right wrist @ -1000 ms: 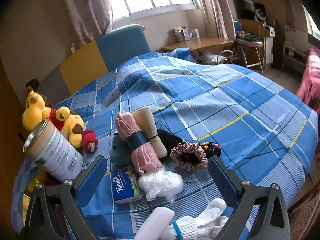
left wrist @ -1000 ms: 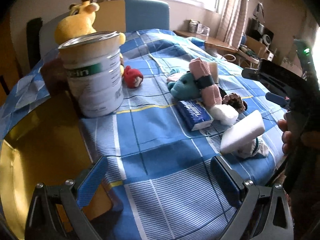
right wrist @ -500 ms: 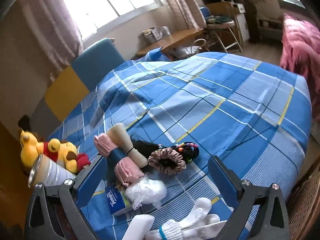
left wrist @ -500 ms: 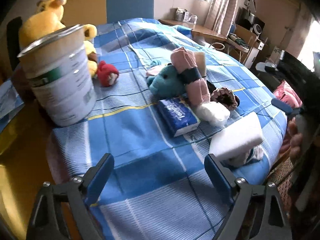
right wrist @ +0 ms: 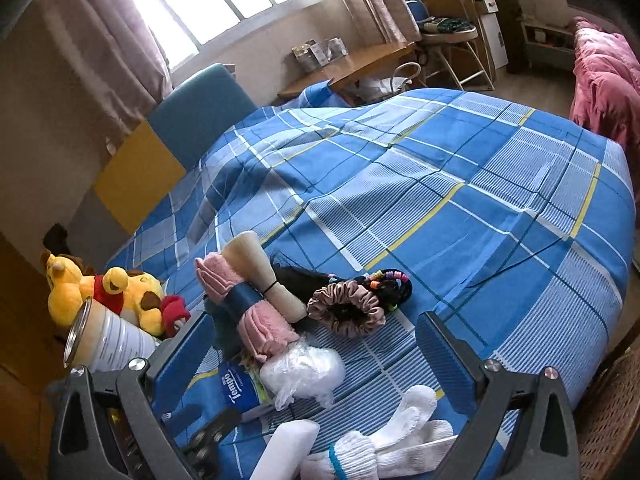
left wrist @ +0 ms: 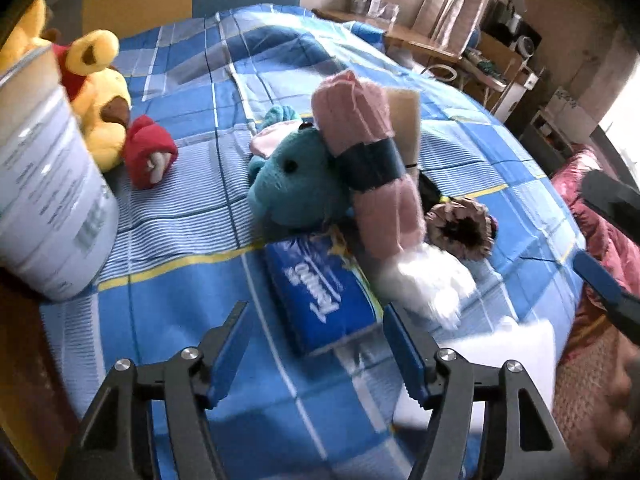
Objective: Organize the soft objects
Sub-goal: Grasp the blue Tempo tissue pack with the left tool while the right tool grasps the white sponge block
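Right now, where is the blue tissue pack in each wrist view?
Left wrist: tissue pack lies low centre, its near end between the closing left gripper's fingers, not yet pinched.
Right wrist: the pack sits lower left, partly behind the gripper's left finger.
Shared landmark: the pink roll with the dark band, just beyond the pack in both.

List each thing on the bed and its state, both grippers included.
left gripper: jaws closing around the pack, not touching
right gripper: open, empty
tissue pack: flat, sealed
tin can: upright
pink towel roll: banded, lying on teal plush
white socks: lying loose
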Motion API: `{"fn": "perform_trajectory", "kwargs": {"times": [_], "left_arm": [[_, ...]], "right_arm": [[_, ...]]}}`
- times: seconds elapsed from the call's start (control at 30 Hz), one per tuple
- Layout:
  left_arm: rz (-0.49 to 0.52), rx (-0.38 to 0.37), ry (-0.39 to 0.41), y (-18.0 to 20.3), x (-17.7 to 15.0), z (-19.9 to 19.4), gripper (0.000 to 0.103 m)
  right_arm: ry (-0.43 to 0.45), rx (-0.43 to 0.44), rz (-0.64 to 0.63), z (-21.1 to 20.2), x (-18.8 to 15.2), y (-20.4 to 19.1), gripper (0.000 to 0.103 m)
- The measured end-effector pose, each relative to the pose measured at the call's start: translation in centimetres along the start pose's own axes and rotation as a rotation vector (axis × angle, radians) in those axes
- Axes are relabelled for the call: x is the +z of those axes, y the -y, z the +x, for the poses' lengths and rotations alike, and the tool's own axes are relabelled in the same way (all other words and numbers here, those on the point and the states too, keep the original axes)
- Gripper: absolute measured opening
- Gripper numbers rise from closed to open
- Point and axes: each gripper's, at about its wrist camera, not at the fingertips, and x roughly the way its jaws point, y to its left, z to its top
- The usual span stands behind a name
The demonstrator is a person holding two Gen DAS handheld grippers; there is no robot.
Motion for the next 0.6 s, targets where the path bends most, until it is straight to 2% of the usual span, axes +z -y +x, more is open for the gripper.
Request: {"fn": "perform_trajectory", "kwargs": {"times": [0.23, 0.27, 0.3, 0.37, 0.43, 0.5, 0.6], "left_arm": [[-0.032, 0.029, -0.048, -0.1, 1.7, 3.7, 0.071], [-0.038, 0.016, -0.055, -0.3, 1.6, 4.0, 0.068], [-0.049, 0.004, -0.048, -0.7, 1.3, 4.1, 0.059], [-0.047, 0.001, -0.029, -1.3, 0.8, 3.4, 0.057], [-0.063, -0.033, -0.030, -2.3, -0.4, 2.4, 0.056], [-0.065, -0.028, -0.013, -3.2, -1.8, 1.0, 0.056], [-0.067, -0.025, -0.005, -4.2, -4.5, -0.8, 0.056]], "right_arm": [[-0.016, 0.002, -0.012, 0.4, -0.1, -0.4, 0.102], [-0.018, 0.002, -0.014, 0.5, -0.1, -0.4, 0.102], [-0.021, 0.004, -0.017, 0.5, -0.1, -0.5, 0.102], [-0.028, 0.004, -0.020, 0.7, -0.1, -0.4, 0.102], [-0.039, 0.009, -0.021, 0.9, -0.1, -0.5, 0.098], [-0.051, 0.006, -0.027, 1.1, -0.2, -0.6, 0.094], [-0.080, 0.016, -0.028, 1.6, -0.4, -0.6, 0.094]]}}
